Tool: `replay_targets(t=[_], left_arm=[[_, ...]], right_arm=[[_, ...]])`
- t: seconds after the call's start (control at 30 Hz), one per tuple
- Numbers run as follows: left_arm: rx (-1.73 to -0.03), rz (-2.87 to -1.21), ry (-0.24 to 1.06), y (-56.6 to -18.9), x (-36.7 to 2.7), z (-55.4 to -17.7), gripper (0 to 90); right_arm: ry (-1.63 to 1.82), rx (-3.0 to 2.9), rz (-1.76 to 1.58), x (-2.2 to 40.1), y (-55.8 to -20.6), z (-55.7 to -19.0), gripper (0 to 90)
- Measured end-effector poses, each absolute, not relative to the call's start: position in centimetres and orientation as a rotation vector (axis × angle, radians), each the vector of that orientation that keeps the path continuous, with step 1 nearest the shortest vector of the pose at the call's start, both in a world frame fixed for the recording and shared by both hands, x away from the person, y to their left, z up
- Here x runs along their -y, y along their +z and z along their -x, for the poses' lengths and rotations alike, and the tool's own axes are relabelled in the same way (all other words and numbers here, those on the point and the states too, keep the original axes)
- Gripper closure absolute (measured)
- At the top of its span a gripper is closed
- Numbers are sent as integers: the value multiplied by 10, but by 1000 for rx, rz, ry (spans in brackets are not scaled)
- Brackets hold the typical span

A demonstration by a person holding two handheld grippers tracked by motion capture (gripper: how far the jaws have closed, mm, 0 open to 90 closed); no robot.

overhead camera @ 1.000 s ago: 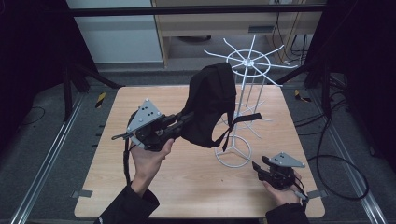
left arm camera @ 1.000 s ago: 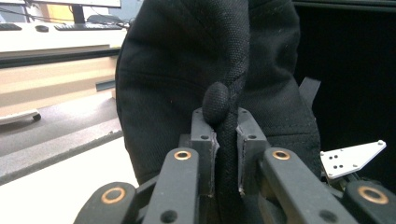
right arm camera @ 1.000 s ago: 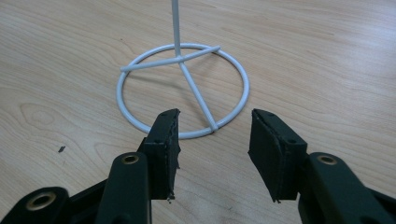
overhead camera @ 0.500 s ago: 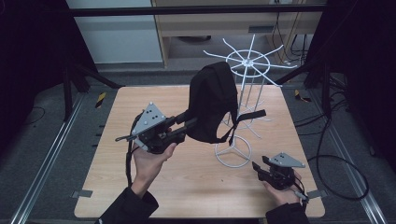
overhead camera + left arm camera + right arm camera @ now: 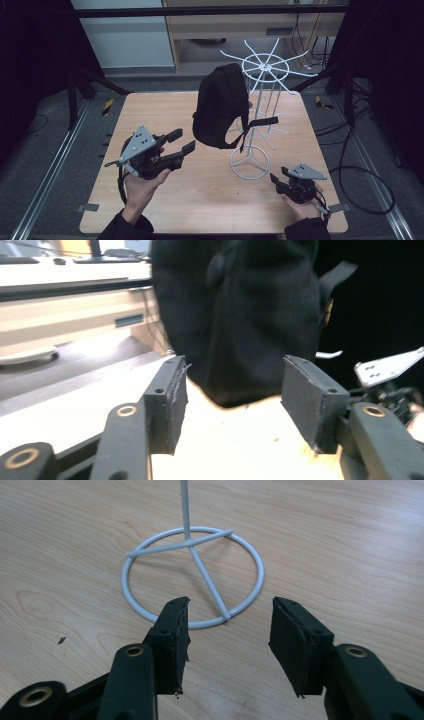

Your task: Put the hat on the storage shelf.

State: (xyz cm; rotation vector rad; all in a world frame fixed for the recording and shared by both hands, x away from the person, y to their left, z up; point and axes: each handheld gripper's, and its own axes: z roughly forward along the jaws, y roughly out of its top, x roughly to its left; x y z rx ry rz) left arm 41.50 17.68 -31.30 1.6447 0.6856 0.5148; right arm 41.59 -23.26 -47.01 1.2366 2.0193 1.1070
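Black backpack (image 5: 221,105) hanging upright from white wire rack (image 5: 264,75) at the counter (image 5: 150,110) centre, long axis vertical. At left, left hand-held gripper (image 5: 181,142), jaws spread and empty, pointing toward 2 o'clock at the bag, just beside it; nearer than the right. Earlier clamped on the bag, now released and drawn back. At right, right hand-held gripper (image 5: 276,179), jaws spread, unmoved near the rack base (image 5: 192,575).

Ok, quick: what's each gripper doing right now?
Left gripper: open, holding nothing, short of the backpack.
Right gripper: open, holding nothing, near the rack.
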Motion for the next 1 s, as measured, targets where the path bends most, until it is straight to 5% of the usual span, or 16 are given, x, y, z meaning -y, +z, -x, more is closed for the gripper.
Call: replay_targets(t=[1.0], left_arm=[[-1220, -1845, 582, -468, -301, -440, 284]], right_arm=[[1095, -1924, -1324, 252, -479, -419, 253]])
